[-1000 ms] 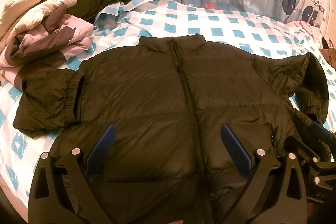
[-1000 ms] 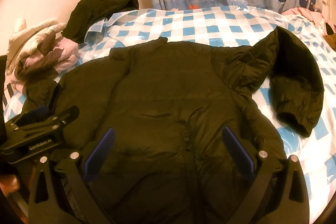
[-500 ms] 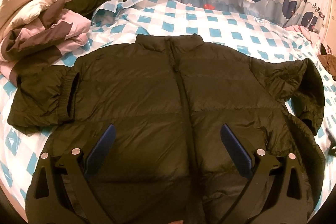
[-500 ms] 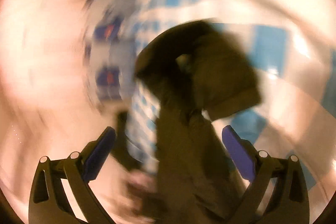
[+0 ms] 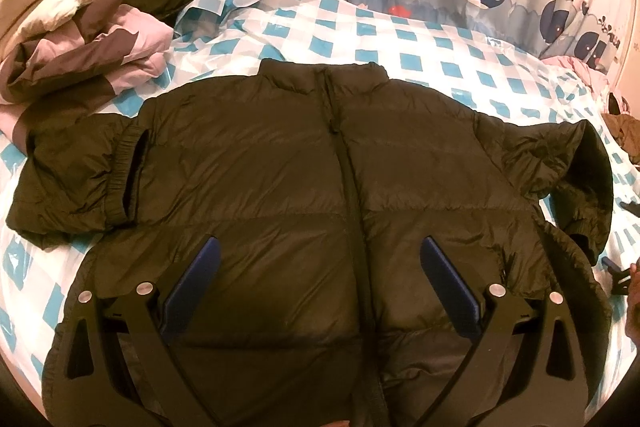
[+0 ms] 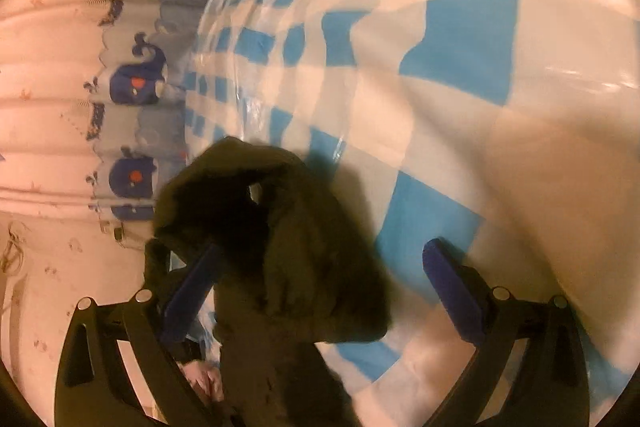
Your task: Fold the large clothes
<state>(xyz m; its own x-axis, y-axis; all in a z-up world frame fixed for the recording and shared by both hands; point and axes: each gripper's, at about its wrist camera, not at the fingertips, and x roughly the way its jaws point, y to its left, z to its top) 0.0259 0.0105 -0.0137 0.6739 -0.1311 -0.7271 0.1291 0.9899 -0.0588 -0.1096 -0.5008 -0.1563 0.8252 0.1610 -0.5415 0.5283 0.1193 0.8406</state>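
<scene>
the jacket (image 5: 280, 187) lies front up on the checked sheet (image 5: 420, 43), zipped. left gripper (image 5: 320, 263) hovers over its hem, jaws spread, empty. right gripper (image 6: 320, 267) straddles the sleeve (image 6: 280, 227), jaws spread, not pinching it

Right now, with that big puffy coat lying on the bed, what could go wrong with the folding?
1. The dark quilted puffer jacket looks slippery and thick, so its folds may spring open.
2. The right gripper is open around the bunched cuffed sleeve; it might pinch only a thin layer.
3. The glossy blue-and-white checked sheet may get snagged along with the fabric.
</scene>
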